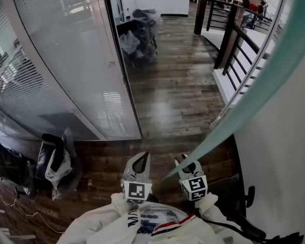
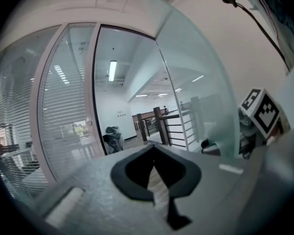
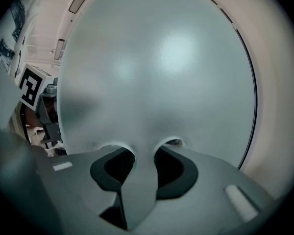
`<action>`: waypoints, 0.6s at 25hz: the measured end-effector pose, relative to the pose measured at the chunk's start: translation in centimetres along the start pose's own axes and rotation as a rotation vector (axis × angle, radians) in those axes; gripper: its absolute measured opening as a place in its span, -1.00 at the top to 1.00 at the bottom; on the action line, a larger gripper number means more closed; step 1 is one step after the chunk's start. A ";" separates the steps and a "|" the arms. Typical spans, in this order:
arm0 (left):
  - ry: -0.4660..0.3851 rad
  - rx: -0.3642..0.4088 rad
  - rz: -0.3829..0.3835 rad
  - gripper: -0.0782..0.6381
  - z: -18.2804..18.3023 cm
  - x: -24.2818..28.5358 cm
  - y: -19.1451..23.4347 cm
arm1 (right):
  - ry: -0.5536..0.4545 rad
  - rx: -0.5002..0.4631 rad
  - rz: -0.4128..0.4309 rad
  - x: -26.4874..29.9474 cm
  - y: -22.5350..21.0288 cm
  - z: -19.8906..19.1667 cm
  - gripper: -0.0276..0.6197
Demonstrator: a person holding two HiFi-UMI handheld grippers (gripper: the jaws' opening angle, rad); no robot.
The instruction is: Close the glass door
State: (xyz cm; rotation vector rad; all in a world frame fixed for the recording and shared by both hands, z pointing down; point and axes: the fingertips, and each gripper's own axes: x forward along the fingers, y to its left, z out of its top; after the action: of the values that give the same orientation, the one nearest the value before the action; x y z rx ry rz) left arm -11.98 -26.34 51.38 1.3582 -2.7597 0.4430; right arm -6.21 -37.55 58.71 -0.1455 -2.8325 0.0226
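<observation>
Our right gripper (image 1: 182,162) pinches the frosted pale-green glass door (image 1: 267,80) by its edge, left gripper (image 1: 142,159) closed, empty; we risk slick glass slipping free.

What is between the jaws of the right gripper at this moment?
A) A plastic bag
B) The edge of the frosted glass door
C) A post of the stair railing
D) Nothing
B: in the right gripper view the edge of the glass door runs straight between the jaws of the right gripper, with one jaw on each face of the pane.
</observation>
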 end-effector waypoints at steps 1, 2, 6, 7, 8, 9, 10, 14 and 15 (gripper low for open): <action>-0.003 0.002 0.001 0.77 0.0 0.2 0.5 | 0.001 0.003 -0.006 0.4 0.0 0.1 0.53; -0.006 0.003 0.003 0.77 0.0 0.4 1.1 | 0.001 0.006 -0.011 0.8 0.0 0.2 0.53; -0.014 -0.011 0.022 0.77 -0.3 1.2 4.4 | 0.013 0.010 -0.024 3.1 0.2 0.9 0.53; -0.017 -0.015 0.027 0.77 -0.3 1.4 5.3 | 0.017 0.010 -0.029 3.7 0.3 1.0 0.53; -0.020 -0.018 0.031 0.77 -0.4 1.6 6.0 | 0.020 0.011 -0.035 4.2 0.4 1.2 0.53; -0.021 -0.016 0.032 0.77 -0.5 1.7 6.6 | 0.022 0.013 -0.041 4.7 0.4 1.3 0.53; -0.022 -0.013 0.032 0.77 -0.5 1.7 7.2 | 0.022 0.016 -0.048 5.2 0.4 1.5 0.53; -0.032 -0.016 0.043 0.77 -1.2 1.8 9.4 | 0.006 0.038 -0.090 7.1 0.3 2.2 0.53; -0.028 -0.020 0.051 0.77 -1.5 1.9 10.0 | 0.002 0.039 -0.098 7.7 0.2 2.5 0.53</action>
State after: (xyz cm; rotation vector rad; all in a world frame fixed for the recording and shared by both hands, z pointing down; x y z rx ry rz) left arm -21.05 -21.63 50.72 1.3033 -2.8188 0.4008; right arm -14.22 -36.58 58.66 0.0013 -2.8315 0.0556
